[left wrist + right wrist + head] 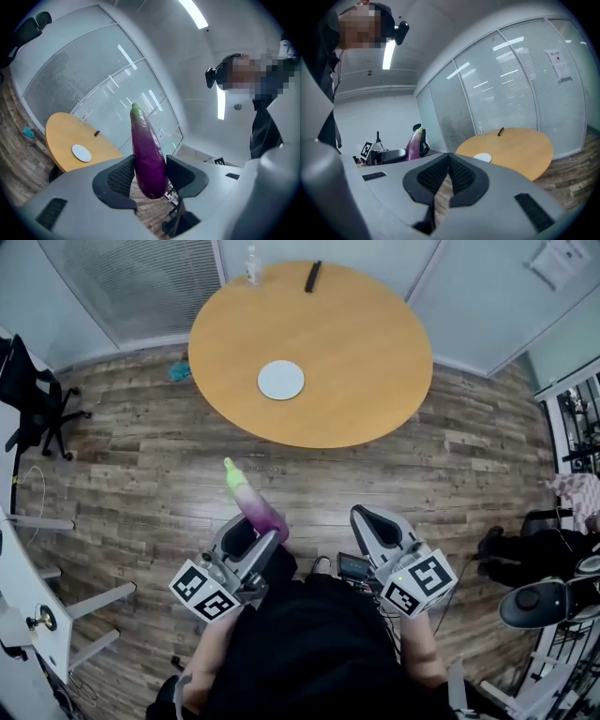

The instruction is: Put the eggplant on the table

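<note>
A purple eggplant (255, 505) with a green stem end sticks forward out of my left gripper (255, 532), which is shut on its thick end. In the left gripper view the eggplant (147, 152) stands upright between the two pads, stem up. My right gripper (373, 524) hangs beside it with its jaws shut together and nothing in them; in the right gripper view the pads (459, 174) touch. The round wooden table (356, 352) lies ahead across a strip of floor, both grippers short of its near edge.
On the table are a white plate (281, 380), a clear bottle (251, 265) and a black remote (312, 276) at the far rim. A black office chair (33, 395) stands left, a blue object (180, 372) on the floor by the table, and dark gear (544, 601) right.
</note>
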Demonstrator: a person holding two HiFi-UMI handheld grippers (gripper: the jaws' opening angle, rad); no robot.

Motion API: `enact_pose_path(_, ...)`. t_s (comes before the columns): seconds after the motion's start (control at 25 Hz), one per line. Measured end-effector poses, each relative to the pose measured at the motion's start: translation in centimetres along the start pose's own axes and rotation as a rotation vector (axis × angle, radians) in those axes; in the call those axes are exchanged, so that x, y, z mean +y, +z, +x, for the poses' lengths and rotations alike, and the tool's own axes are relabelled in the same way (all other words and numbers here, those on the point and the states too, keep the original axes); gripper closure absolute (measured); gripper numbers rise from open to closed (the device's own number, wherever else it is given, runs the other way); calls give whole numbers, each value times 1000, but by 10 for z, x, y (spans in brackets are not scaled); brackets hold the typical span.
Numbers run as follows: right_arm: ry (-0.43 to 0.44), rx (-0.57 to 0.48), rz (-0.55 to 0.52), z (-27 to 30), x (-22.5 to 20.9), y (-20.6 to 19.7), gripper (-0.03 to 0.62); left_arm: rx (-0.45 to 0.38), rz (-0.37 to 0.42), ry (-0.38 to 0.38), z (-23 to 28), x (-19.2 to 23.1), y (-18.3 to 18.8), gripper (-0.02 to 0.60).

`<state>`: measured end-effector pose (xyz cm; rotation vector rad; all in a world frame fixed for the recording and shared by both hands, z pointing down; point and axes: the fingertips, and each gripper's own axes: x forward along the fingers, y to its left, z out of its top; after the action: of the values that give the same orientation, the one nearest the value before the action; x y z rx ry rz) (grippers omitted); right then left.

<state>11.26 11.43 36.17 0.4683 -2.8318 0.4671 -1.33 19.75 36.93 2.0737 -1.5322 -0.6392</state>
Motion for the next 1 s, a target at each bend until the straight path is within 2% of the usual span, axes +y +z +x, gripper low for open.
enact_pose_path(0.24, -54, -13, -17, 42, 7, 10, 579, 47, -25, -50, 6, 36, 20, 362)
enact_pose_path(0.36, -92, -4, -9, 46, 4, 8, 579, 79, -29, -89, 13, 44, 23, 362)
enact_pose_path(0.64, -166, 5, 48, 45, -24, 4, 579, 107, -75, -120, 42, 64, 25, 362)
enact_pose_path(0.8, -136, -1, 63, 63, -43, 9, 579, 105, -73, -120, 63, 67, 29, 361)
enact_pose_path(1.0, -76, -19, 28, 93, -68, 35, 579, 83, -78, -61, 89, 80, 39, 362)
